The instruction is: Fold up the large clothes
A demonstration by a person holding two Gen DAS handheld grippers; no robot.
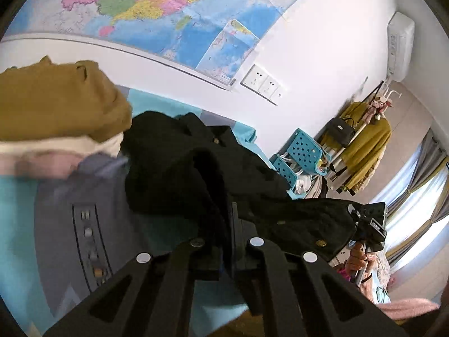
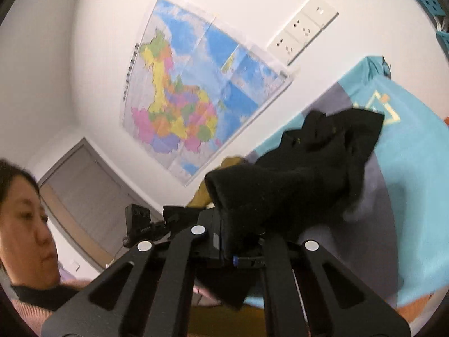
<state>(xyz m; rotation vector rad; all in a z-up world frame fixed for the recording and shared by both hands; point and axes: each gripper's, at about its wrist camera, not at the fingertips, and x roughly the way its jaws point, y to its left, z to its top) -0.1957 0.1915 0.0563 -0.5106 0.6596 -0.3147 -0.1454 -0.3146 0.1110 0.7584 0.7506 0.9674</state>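
A: Grippers?
B: Two. Left gripper (image 1: pixel 228 224) pinched tight on the black coat (image 1: pixel 196 163); right gripper (image 2: pixel 227 236) clamped on the same coat (image 2: pixel 294 174), which is lifted off the teal-and-grey table cover (image 2: pixel 415 168).
A: Other clothes?
B: One mustard garment (image 1: pixel 56 101) atop a folded stack, left of the coat. One wall map (image 2: pixel 182 98), text too small to read. One triple socket plate (image 2: pixel 303 28).
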